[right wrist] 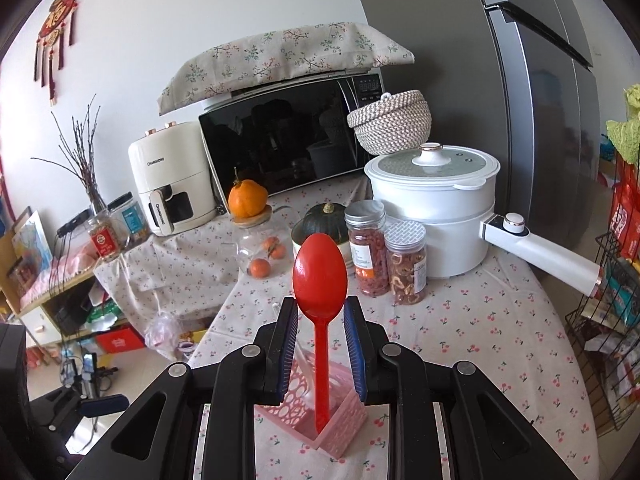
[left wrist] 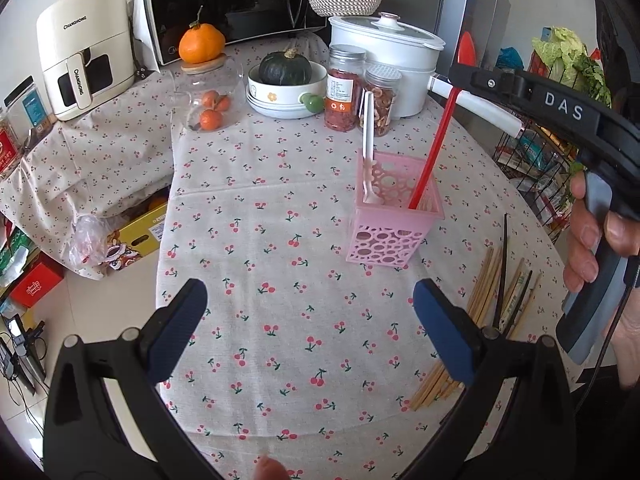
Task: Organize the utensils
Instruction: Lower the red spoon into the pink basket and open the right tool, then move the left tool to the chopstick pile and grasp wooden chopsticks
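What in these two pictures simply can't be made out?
Right wrist view: the right gripper hides most of the white spoon and pink holder.
Left wrist view: the left gripper covers part of the chopsticks; their count is unclear.
Both views: the jar labels are too small to read.

On the table [left wrist: 280, 280], the basket [left wrist: 394, 216] stands near the right side, with two spoons upright in it: one spoon [left wrist: 368, 140] at its left, the other [right wrist: 319, 280] at its right. Chopsticks [left wrist: 492, 292] lie right of the basket, nearer the table edge. Behind the basket stand two jars [left wrist: 344, 88], a pot [left wrist: 396, 60] behind them, a bowl [left wrist: 286, 88] to their left. The microwave [left wrist: 228, 0] sits at the back.
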The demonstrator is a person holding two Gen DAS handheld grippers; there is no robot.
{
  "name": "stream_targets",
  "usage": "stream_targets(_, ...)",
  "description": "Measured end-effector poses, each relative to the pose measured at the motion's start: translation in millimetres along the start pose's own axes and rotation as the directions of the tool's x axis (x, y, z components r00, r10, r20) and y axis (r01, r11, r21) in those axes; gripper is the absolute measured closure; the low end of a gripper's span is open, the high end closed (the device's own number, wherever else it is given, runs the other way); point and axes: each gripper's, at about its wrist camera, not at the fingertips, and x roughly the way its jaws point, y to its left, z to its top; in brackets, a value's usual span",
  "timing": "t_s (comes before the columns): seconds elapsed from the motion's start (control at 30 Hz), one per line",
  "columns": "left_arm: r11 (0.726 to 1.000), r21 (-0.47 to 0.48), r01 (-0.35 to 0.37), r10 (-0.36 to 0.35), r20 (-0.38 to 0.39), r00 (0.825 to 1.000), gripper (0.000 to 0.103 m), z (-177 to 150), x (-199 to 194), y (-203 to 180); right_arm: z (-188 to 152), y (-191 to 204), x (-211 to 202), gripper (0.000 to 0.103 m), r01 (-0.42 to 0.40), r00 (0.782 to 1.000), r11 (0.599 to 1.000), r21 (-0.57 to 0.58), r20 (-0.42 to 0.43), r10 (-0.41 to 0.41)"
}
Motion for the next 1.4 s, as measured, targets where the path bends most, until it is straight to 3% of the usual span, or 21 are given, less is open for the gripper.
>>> stream_targets(0.03,1.0,0.001,0.0,0.0,0.003,1.0,0.001,0,0,0,0,-1,0,0.07,0.002,1.0,1.0,0.002,-0.008,-0.002)
stream_targets(0.07,1.0,0.002,-0.001,0.001,0.005,1.0,0.001,0,0,-1,0,-2,-1,0.052,0.007,1.0,1.0,0.004,-0.012,-0.007)
stream_targets(0.13,1.0,0.003,-0.002,0.002,0.009,1.0,0.001,1,-1,-2,1,-4,-9,0.026,0.012,1.0,1.0,0.013,0.002,-0.012)
stream_targets(0.33,1.0,0.01,0.004,-0.004,0.011,1.0,0.001,1,0,-7,4,-21,-36,0.0,0.06,0.998,0.998,0.029,0.03,-0.061)
stream_targets(0.57,0.999,0.013,0.047,-0.047,0.033,0.998,0.001,0,-5,-19,-10,-54,-52,0.0,0.142,0.989,0.99,-0.001,-0.053,-0.142)
stream_targets(0.7,0.997,0.027,0.071,-0.072,0.013,0.997,0.001,-2,-1,-31,-26,-71,-53,0.0,0.173,0.972,0.984,-0.043,-0.153,-0.177)
stream_targets(0.87,0.993,0.075,0.095,-0.092,-0.053,0.994,0.001,-6,10,-57,-49,-92,-54,0.0,0.221,0.929,0.972,-0.076,-0.289,-0.233)
stream_targets(1.17,0.968,0.236,0.088,-0.053,-0.151,0.987,0.001,-8,37,-122,-70,-138,-67,0.0,0.313,0.86,0.947,-0.077,-0.401,-0.317)
stream_targets(1.4,0.973,0.182,0.139,-0.097,-0.223,0.97,0.001,1,62,-151,-73,-168,-82,0.0,0.351,0.844,0.935,-0.043,-0.417,-0.336)
